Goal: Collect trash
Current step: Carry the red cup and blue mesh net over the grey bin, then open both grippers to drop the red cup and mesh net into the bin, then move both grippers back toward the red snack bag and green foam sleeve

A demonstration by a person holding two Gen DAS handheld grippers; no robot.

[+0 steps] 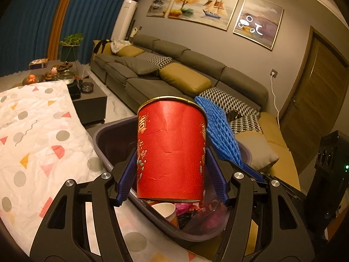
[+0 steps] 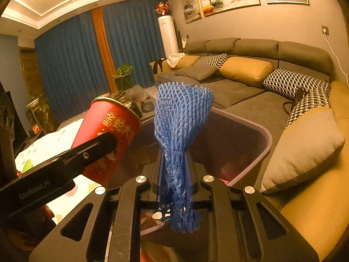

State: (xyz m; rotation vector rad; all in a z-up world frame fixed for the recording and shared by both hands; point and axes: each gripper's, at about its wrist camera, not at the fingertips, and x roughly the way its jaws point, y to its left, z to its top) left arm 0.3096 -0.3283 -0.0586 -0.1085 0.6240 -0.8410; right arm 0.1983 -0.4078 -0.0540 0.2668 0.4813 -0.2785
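Observation:
A red paper canister with gold print and a gold rim stands upright between the blue pads of my left gripper, which is shut on it. It hangs over the near part of a dark purple bin. In the right wrist view the canister leans at the left with a black left finger across it. My right gripper is shut on a blue foam net, squeezed thin at the pads and flaring above, over the bin. A paper cup and pink wrappers lie inside.
A cloth with coloured shapes covers the table left of the bin. A grey sofa with mustard and houndstooth cushions runs behind and to the right. A low dark tea table stands far left. A black speaker stands at the right.

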